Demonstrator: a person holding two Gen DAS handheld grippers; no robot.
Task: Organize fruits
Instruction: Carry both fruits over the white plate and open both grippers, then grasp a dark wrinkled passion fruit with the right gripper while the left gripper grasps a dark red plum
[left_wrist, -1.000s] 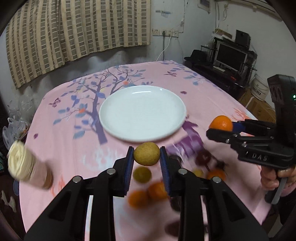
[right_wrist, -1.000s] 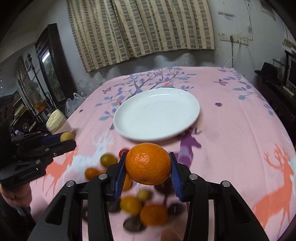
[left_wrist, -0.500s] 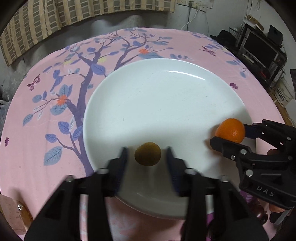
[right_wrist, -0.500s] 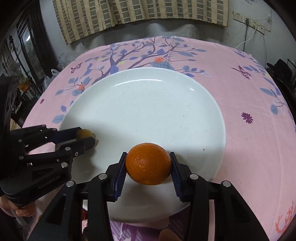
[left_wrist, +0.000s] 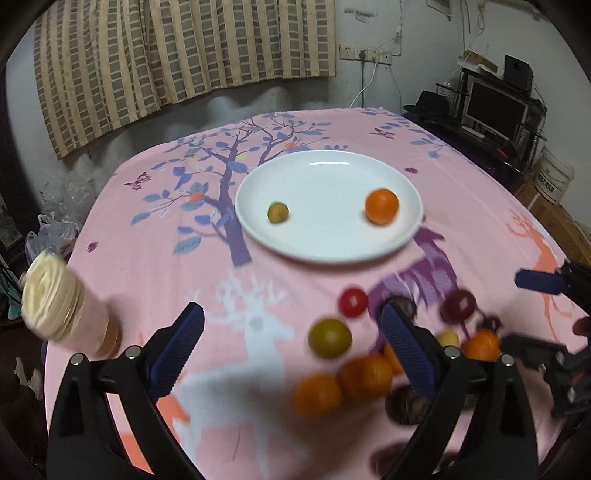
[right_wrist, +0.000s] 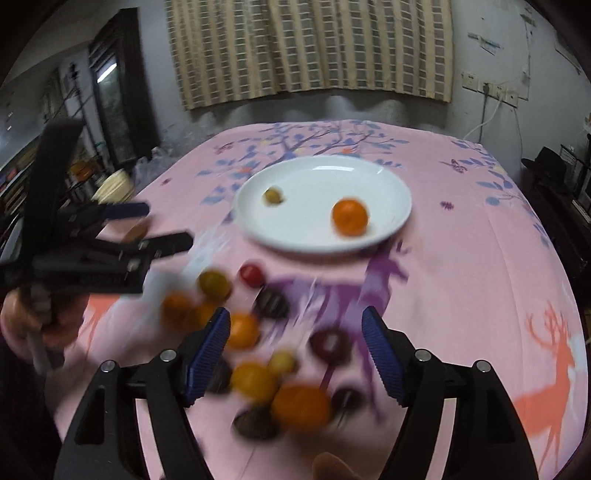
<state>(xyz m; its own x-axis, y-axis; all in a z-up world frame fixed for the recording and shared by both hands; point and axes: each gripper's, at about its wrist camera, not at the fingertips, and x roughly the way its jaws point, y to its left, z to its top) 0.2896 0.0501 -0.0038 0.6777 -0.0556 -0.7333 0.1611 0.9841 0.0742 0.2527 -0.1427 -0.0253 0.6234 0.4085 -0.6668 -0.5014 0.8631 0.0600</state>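
Observation:
A white plate (left_wrist: 325, 243) (right_wrist: 391, 192) sits mid-table and holds a small yellow-green fruit (left_wrist: 277, 212) (right_wrist: 273, 195) and an orange (left_wrist: 382, 206) (right_wrist: 349, 216). A blurred pile of loose fruit lies near me: oranges (left_wrist: 365, 374) (right_wrist: 301, 406), a green-yellow fruit (left_wrist: 329, 338) (right_wrist: 214, 283), a red one (left_wrist: 353, 302) (right_wrist: 251, 274) and dark purple ones (left_wrist: 460, 304) (right_wrist: 330, 344). My left gripper (left_wrist: 291, 343) is open and empty above the pile's left side. My right gripper (right_wrist: 297, 354) is open and empty over the pile.
A jar with a cream lid (left_wrist: 55, 306) (right_wrist: 112, 184) stands at the table's left edge. The pink patterned tablecloth (left_wrist: 207, 280) covers the round table. A curtain, a TV stand and a white bucket (left_wrist: 556, 181) stand beyond the table.
Both grippers have let go of their fruit onto the plate, opened wide and pulled back toward the loose pile near me.

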